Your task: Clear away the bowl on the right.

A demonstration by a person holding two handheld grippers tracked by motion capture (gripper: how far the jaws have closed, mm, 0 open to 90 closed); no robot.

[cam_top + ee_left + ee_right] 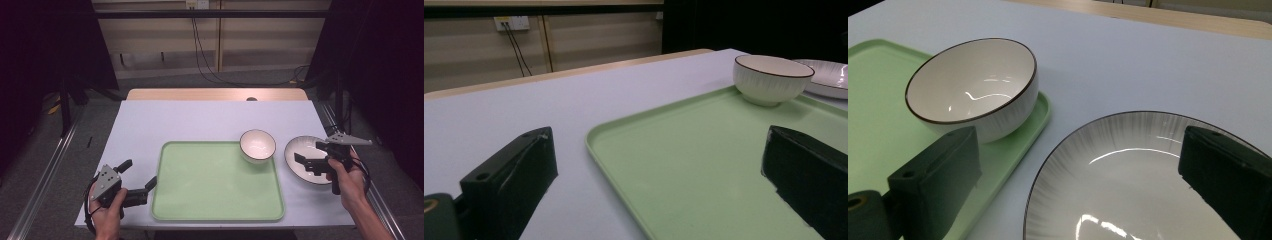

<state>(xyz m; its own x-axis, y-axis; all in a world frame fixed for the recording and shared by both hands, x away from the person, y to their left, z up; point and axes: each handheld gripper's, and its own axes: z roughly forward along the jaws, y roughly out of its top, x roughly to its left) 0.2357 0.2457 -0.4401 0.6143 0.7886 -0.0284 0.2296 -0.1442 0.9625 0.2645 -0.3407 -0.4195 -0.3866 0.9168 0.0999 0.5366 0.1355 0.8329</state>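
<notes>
**Plate waits beside the tray**

From the high view, the right gripper (313, 153) hangs over the plate (300, 150), jaws apart and holding nothing. The plate sits on the table (200, 117), just right of the green tray (215, 182). The bowl (257, 146) is already in the tray's far right corner, so the plate is probably next.

In the left gripper view, the left gripper (659, 165) is spread wide at the tray's near left corner, perhaps ready to steady it.

In the right gripper view, both jaws frame the plate (1128, 180), ready to pinch its rim.
</notes>
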